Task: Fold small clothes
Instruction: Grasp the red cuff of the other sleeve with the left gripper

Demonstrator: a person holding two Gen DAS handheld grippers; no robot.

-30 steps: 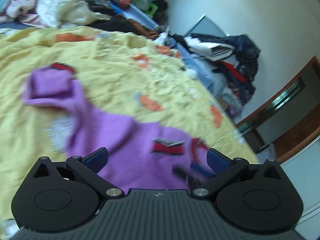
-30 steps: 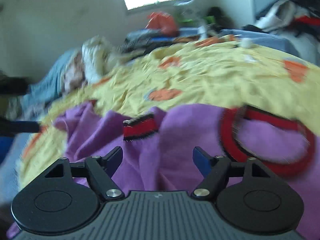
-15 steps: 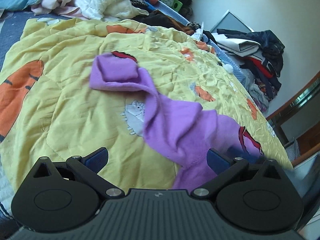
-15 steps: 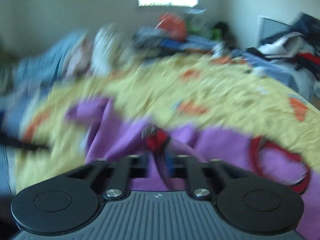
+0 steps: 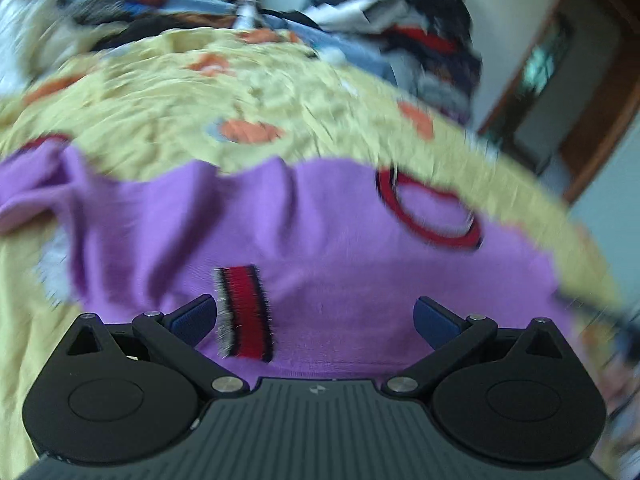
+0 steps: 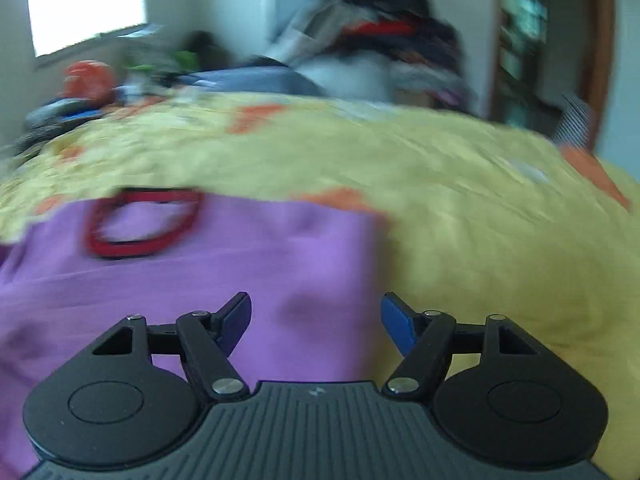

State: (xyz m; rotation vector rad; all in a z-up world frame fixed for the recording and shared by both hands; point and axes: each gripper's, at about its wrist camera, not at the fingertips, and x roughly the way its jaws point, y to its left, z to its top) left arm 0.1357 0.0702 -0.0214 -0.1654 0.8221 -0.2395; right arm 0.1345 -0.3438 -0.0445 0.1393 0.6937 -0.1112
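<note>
— Sleeve position was noted first: the red-striped cuff (image 5: 244,312) was found lying on the chest of the purple sweater (image 5: 320,240), whereas half a second earlier it had been pinched between the pads of the right claw (image 6: 316,322); was it let go?

— It was judged so; the right claw's jaws were seen apart and opening, with only flat purple cloth beneath them and nothing pressed between the pads; the claw had been carried to the garment's right edge, near the bare yellow bedspread (image 6: 500,240).

— And the left claw (image 5: 316,318)?

— Its jaws were seen wide apart and empty, hovering over the lower body of the sweater, with the cuff just beside the left finger (image 5: 194,316); a second before, the garment had been seen bunched and twisted, and now it was spread flatter on the bed, the red neckline (image 5: 428,208) lying toward the far side.

— What was meant by that for the fold?

— One sleeve was taken as folded in across the front; the other sleeve, bunched at the far left (image 5: 32,196), was judged not yet folded; much was blurred, so finer creases could not be told.
</note>
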